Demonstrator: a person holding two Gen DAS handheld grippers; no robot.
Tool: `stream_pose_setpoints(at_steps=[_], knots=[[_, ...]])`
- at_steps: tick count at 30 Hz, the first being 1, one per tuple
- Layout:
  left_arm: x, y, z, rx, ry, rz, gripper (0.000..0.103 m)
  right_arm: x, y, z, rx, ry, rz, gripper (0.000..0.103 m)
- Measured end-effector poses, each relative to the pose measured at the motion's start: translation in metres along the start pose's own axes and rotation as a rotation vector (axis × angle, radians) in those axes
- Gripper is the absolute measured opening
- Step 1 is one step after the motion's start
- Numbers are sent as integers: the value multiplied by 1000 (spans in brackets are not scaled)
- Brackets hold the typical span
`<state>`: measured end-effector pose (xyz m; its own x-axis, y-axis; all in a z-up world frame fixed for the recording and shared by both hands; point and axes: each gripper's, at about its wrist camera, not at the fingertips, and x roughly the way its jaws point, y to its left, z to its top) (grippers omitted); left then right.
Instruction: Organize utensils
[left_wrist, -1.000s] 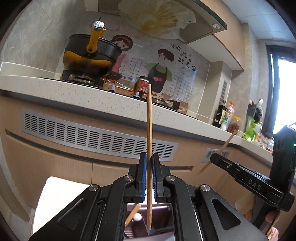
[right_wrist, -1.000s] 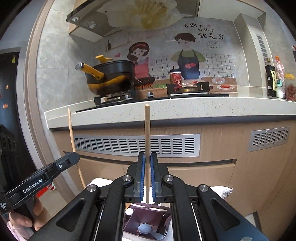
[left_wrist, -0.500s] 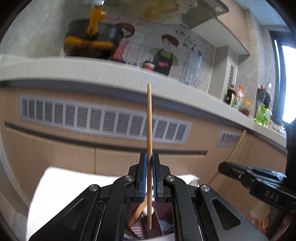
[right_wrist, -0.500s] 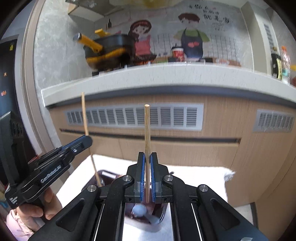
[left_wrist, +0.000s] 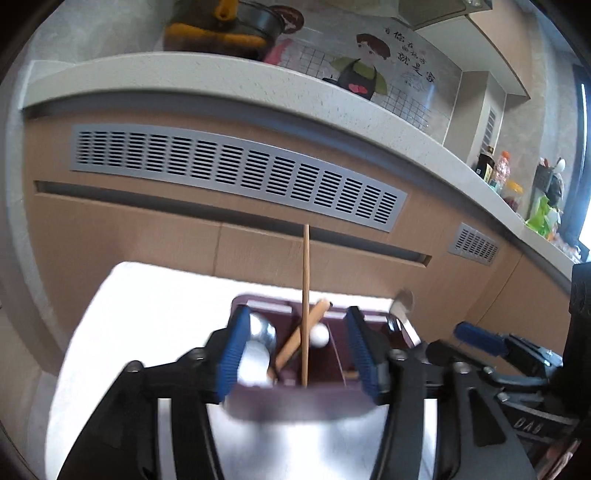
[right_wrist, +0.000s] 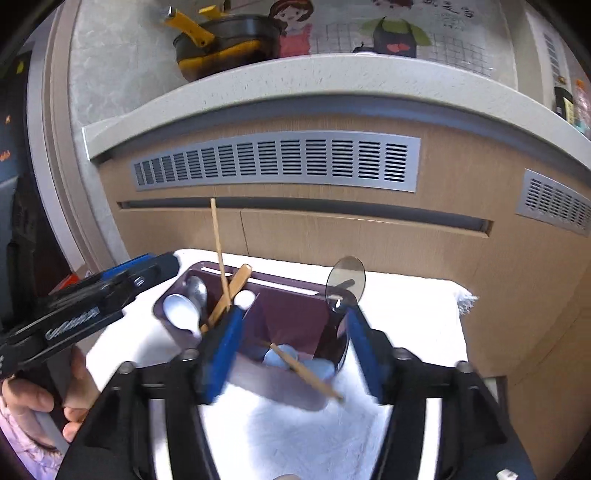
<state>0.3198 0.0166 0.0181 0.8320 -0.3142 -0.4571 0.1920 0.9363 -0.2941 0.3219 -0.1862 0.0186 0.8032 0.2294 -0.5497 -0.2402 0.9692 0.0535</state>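
A dark maroon utensil holder (left_wrist: 295, 402) (right_wrist: 288, 314) stands on a white towel (right_wrist: 406, 317). My left gripper (left_wrist: 299, 354) is open just above it; a thin wooden chopstick (left_wrist: 305, 295) stands upright in the left compartment, free of the pads. That compartment also holds metal and white spoons (left_wrist: 258, 347) and a wooden handle (left_wrist: 303, 332). My right gripper (right_wrist: 291, 354) is open over the right compartment, where a second chopstick (right_wrist: 303, 373) lies tilted over the near rim. A metal spoon (right_wrist: 345, 280) stands at the holder's right end.
Wooden kitchen cabinets with grey vent grilles (right_wrist: 280, 162) rise right behind the towel, under a pale countertop (right_wrist: 332, 81) with a black and yellow pot (right_wrist: 225, 40). Bottles (left_wrist: 495, 173) stand at the counter's far right.
Both grippers came down over the holder and opened. Each chopstick has left its pads and now rests in the holder.
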Motion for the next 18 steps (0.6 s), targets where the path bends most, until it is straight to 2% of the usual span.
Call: stream_pose_setpoints(at_steps=[1, 5, 7, 12, 18], knots=[[-10, -1, -5, 5, 4, 7, 62, -11, 0, -5, 18, -17, 0, 79], [-54, -13, -31, 48, 22, 62, 83, -50, 3, -22, 39, -58, -31, 91], [-74, -19, -46, 74, 33, 96, 89, -70, 5, -35, 52, -52, -45, 102], [-113, -29, -84, 120, 58, 184, 97, -102, 10, -69, 105, -32, -111, 103], [-146, -43, -116, 134, 33, 221, 103, -125, 16, -110, 113, -32, -225, 103]])
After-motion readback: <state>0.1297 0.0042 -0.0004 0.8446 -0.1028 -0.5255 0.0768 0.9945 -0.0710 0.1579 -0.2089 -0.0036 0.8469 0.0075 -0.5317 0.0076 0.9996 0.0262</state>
